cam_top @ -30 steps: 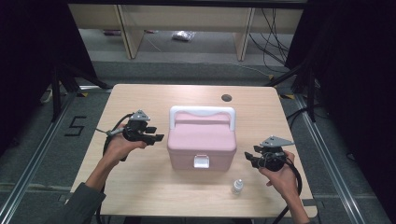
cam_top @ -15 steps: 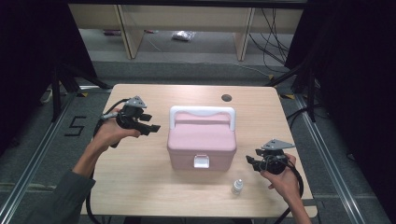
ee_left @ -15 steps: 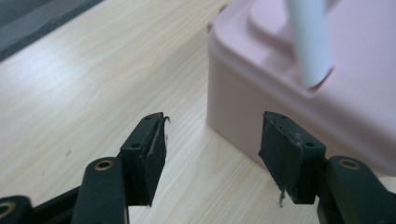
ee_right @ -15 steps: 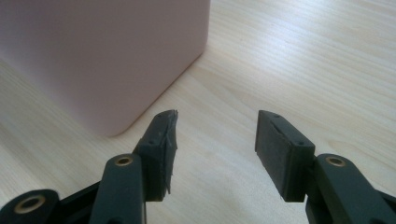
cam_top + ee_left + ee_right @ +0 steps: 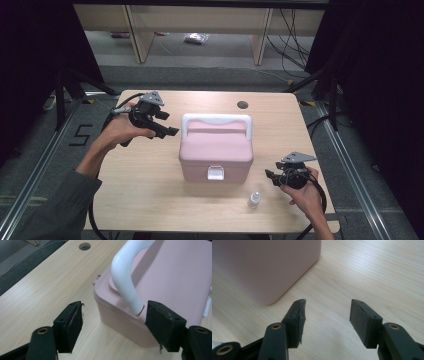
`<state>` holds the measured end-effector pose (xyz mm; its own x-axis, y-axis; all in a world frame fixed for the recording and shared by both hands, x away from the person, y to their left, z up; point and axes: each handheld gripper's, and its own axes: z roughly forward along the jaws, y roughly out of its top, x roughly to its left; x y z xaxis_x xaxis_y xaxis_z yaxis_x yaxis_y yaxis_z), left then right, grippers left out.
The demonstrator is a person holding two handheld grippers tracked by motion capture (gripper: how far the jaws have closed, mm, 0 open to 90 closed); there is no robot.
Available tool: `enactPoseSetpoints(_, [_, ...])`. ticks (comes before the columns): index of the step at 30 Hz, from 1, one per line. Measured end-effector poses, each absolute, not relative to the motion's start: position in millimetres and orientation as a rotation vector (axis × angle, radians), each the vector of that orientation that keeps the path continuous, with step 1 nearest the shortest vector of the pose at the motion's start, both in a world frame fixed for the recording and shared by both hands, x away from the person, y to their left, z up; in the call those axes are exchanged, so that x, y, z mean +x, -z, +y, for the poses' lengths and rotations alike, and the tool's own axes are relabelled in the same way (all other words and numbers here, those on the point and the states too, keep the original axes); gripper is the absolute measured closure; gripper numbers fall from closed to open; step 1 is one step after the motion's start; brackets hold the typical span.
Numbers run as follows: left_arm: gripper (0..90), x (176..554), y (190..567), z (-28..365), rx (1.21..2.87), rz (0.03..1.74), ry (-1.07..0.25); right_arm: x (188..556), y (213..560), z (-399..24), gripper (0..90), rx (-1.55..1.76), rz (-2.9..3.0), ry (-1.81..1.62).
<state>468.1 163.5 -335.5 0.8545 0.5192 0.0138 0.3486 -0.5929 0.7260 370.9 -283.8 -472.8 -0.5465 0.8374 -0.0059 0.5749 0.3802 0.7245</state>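
Note:
A pink box [image 5: 215, 150] with a white handle [image 5: 216, 120] and a white front latch stands shut at the middle of the table [image 5: 150, 200]. My left gripper [image 5: 169, 124] hangs above the table to the left of the box, pointing at the handle's left end. Its jaws have just been opening, and in the left gripper view [image 5: 115, 308] they stand wide with nothing gripped; the handle [image 5: 125, 272] and box [image 5: 175, 277] lie beyond them. My right gripper [image 5: 270, 177] sits low at the box's front right, open and empty [image 5: 328, 303], with the box corner [image 5: 262, 265] ahead to its left.
A small white bottle [image 5: 254, 199] stands upright near the front edge, between the box and the right hand. A round cable hole [image 5: 242, 105] is at the table's far side. Cables trail from both grippers off the table edges. Shelving stands on the floor beyond.
My left gripper has risen and drawn back toward the far left of the table, with its jaws wider apart. The right hand has stayed almost where it was.

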Motion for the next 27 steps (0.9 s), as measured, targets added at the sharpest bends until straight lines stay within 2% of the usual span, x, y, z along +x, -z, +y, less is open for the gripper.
enactPoseSetpoints(27, [26.9, 493.2, 305.4, 107.8, 2.433, 0.512, -0.283, 371.1, 483.8, -289.0, 43.5, 1.249, 2.296, -0.956])
